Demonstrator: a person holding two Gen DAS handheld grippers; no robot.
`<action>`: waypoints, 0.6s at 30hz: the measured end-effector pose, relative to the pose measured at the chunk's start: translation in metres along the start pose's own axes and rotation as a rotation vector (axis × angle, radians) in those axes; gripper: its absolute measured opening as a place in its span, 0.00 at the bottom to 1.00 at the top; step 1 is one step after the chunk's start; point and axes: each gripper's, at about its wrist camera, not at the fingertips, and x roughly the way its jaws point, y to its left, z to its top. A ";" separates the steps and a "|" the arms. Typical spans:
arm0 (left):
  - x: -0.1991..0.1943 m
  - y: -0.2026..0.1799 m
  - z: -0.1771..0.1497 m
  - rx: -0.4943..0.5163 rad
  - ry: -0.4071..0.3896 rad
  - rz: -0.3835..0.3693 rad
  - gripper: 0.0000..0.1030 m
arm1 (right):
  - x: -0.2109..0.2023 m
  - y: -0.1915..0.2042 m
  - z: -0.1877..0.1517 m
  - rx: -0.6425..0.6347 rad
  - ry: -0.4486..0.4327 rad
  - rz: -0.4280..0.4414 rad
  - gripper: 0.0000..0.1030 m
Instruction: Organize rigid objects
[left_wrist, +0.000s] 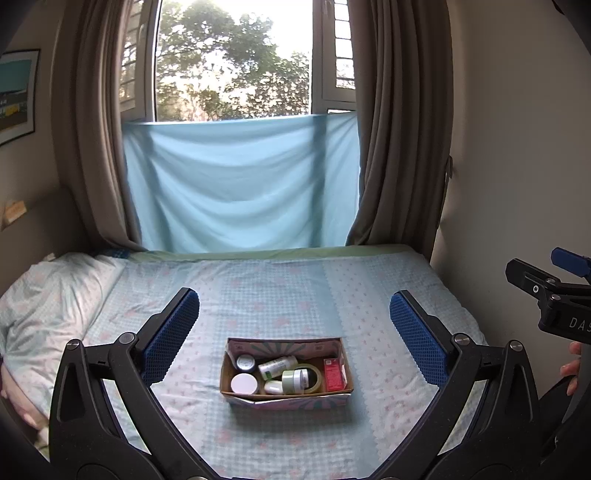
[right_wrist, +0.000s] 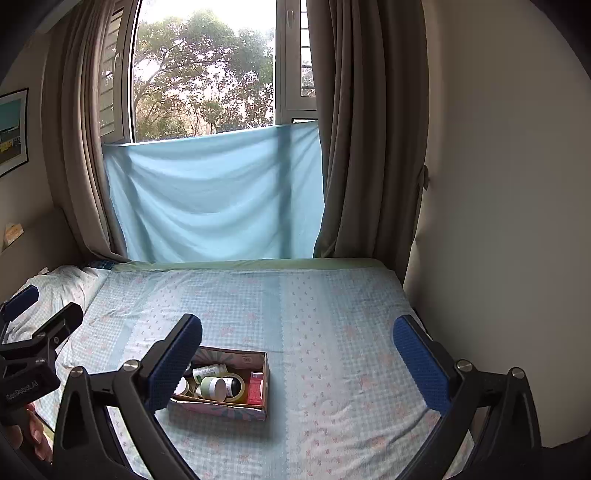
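Lying ahead between the left tool's spread fingers, filled box; right tool likewise apart.

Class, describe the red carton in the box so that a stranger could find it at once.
On the bed sits an open cardboard box of small containers. The red carton lies along the box's right wall, beside the tape roll. It is the only red, flat-sided item; its neighbours are pale round jars and bottles.
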 end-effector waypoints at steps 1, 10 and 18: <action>0.000 0.000 0.000 0.001 0.000 0.002 1.00 | 0.000 0.000 0.000 0.001 -0.001 0.001 1.00; 0.002 0.000 0.001 0.005 0.005 0.015 1.00 | 0.003 -0.001 0.000 0.006 0.001 0.006 1.00; 0.005 0.001 0.002 0.007 0.011 0.023 1.00 | 0.004 0.000 0.000 0.007 0.001 0.006 1.00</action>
